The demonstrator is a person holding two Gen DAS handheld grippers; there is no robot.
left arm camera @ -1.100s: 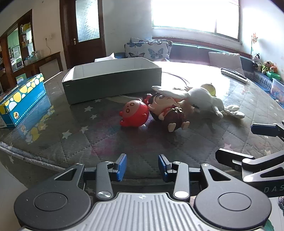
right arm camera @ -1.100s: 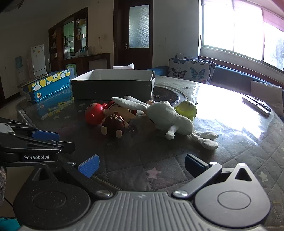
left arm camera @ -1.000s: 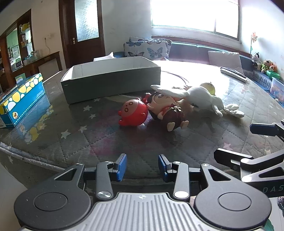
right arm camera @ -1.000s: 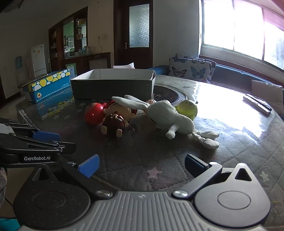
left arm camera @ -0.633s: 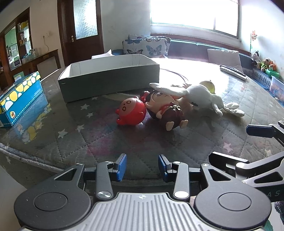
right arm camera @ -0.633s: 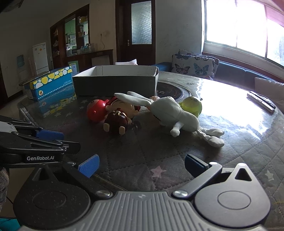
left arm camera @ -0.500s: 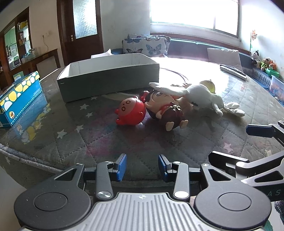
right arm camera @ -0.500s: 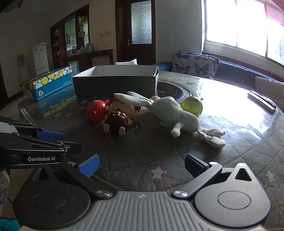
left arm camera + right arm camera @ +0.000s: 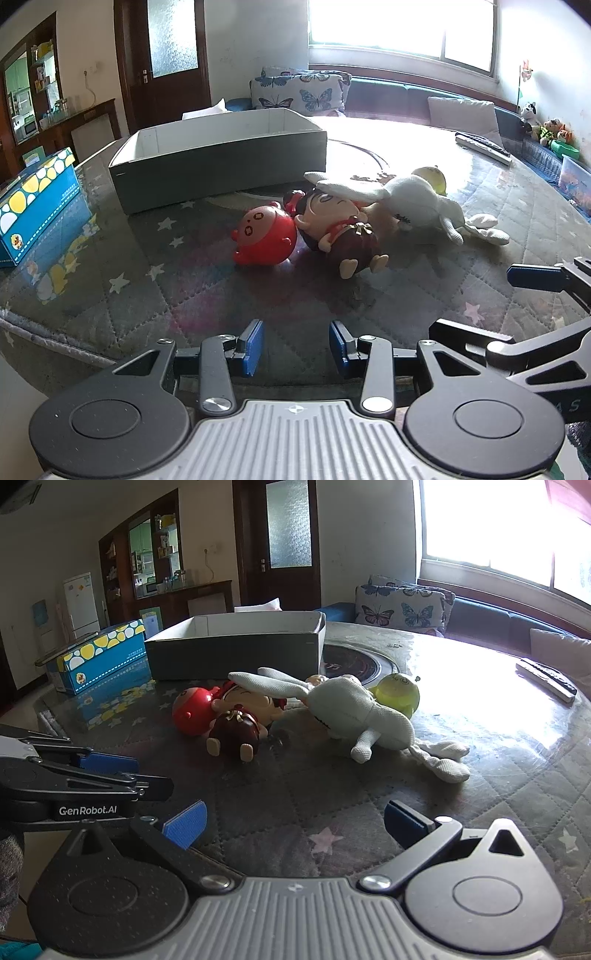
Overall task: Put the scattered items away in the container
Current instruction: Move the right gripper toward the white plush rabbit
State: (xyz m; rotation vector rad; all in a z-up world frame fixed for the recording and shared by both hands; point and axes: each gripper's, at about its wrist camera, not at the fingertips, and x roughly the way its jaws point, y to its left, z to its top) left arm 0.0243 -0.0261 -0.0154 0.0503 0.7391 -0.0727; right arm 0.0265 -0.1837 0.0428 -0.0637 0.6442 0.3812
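A grey open box (image 9: 221, 166) stands empty at the back of the table; it also shows in the right wrist view (image 9: 236, 650). In front of it lies a heap of toys: a red round toy (image 9: 266, 242), a doll in a dark red dress (image 9: 343, 236), a white plush rabbit (image 9: 413, 206) and a yellow-green ball (image 9: 399, 694). My left gripper (image 9: 295, 347) is open and empty near the table's front edge, short of the red toy. My right gripper (image 9: 291, 823) is wide open and empty, short of the rabbit (image 9: 354, 709).
A blue box with yellow dots (image 9: 33, 206) stands at the table's left edge. A remote control (image 9: 546, 679) lies at the far right. A round dark plate (image 9: 354, 664) is set in the table's middle. A sofa with butterfly cushions (image 9: 299, 94) lies behind.
Both grippers have moved forward over the table towards the toys, which look larger and nearer. Both stay open and empty. The toys have not moved.
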